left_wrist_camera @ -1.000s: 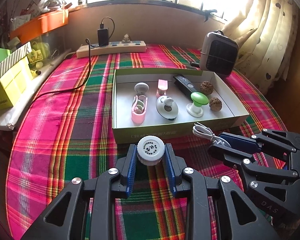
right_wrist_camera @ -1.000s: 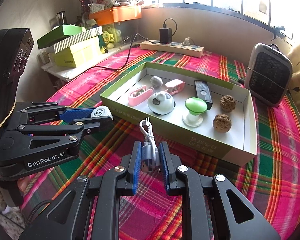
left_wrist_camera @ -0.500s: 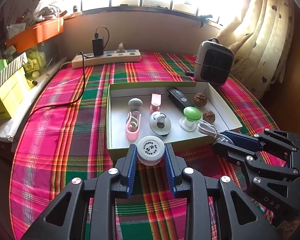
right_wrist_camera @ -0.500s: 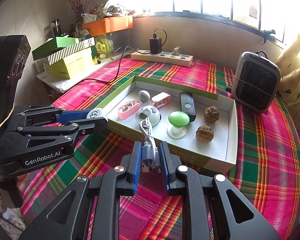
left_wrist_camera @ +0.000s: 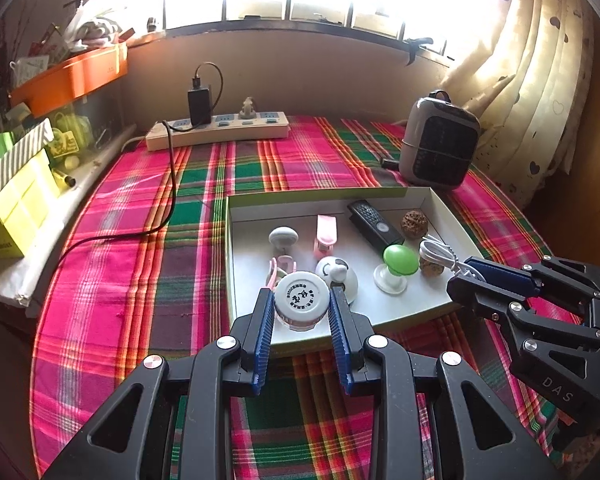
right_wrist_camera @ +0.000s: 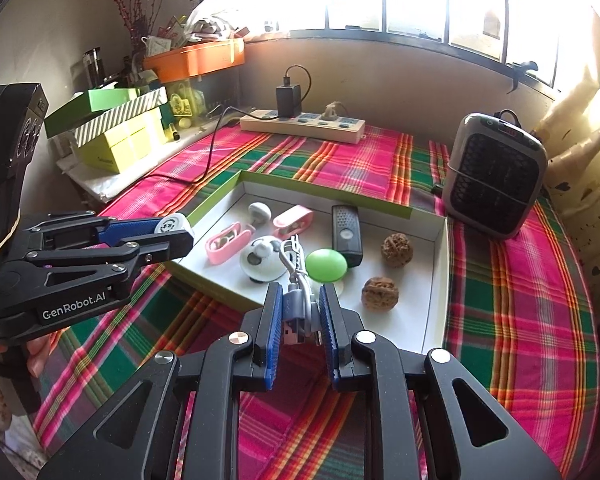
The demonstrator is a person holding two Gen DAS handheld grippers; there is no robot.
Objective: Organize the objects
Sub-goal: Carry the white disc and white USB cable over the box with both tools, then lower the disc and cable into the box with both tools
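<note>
Between my left gripper (left_wrist_camera: 301,312) fingers I held a small white-capped jar (left_wrist_camera: 302,297), the blue pads closed part-way and pressing its sides. My right gripper (right_wrist_camera: 300,314) was clamped almost fully shut on a coiled white USB cable (right_wrist_camera: 298,280), its plug sitting between the pads and the loop sticking out ahead of the tips. Both loads hung clear of the plaid tablecloth (left_wrist_camera: 140,280), at the near edge of the green-rimmed box (right_wrist_camera: 220,196).

Just beyond my fingertips, inside that box, lay what I judged already sorted: a pink case (right_wrist_camera: 227,241), a white round gadget (right_wrist_camera: 260,258), a green-capped knob (right_wrist_camera: 326,266), and further in a grey-headed piece (right_wrist_camera: 259,212), a pink clip (right_wrist_camera: 294,220), a black remote (right_wrist_camera: 347,232) and two walnuts (right_wrist_camera: 397,249), all apart from one another. Bare floor showed at the near right corner of the box, ahead of my right tips.

Farther off stood a grey heater (right_wrist_camera: 496,176) and a power strip (right_wrist_camera: 302,124) by the wall. I saw nothing else loose on the cloth, so I reckoned the jar and cable were the last to set down.
</note>
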